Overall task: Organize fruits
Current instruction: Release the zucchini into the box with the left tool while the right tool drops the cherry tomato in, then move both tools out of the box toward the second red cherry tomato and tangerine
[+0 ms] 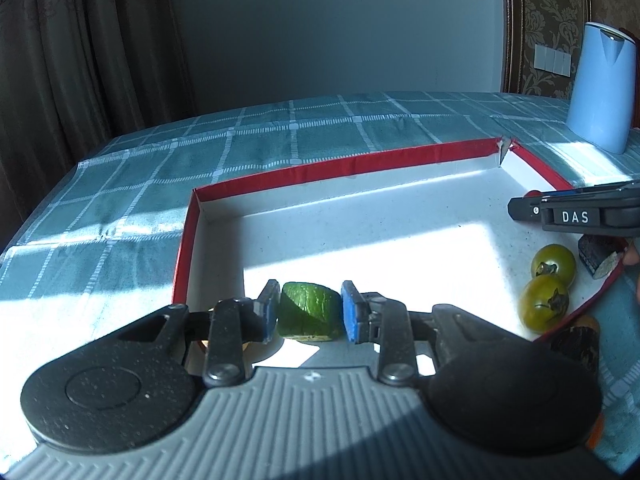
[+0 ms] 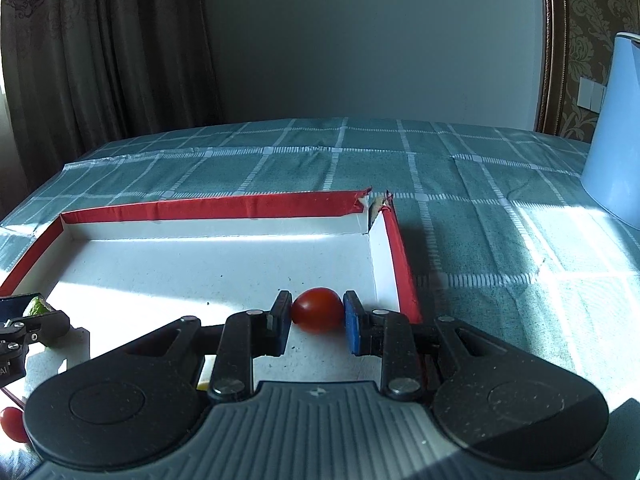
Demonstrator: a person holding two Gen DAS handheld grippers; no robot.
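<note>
Risk sits mostly in the two grips. The left hand-held gripper (image 1: 309,317) is closed on a green cucumber chunk (image 1: 310,314), its blue pads pressed to the chunk's two sides above the sunlit white floor of the red-rimmed tray (image 1: 332,168). The right hand-held gripper (image 2: 317,317) is closed on a red cherry tomato (image 2: 318,309), held low near the tray's right wall. Whether either piece touches the tray floor cannot be told.

The tomato is round, smooth and soft: too much squeeze would likely split it, too little and it could roll out between the pads and run across the tray. The cucumber chunk has a wet-looking cut face, so it may slide or twist in the pads if tilted.

Two green tomatoes (image 1: 549,286) lie together by the tray's right edge, with a dark chunk (image 1: 598,260) just beside them; a release close by could knock them apart. Another red tomato (image 2: 12,424) lies at the near left. The two grippers work close together inside one tray, so a careless sweep could make them collide. The blue kettle (image 1: 602,88) on the counter stands well clear.
</note>
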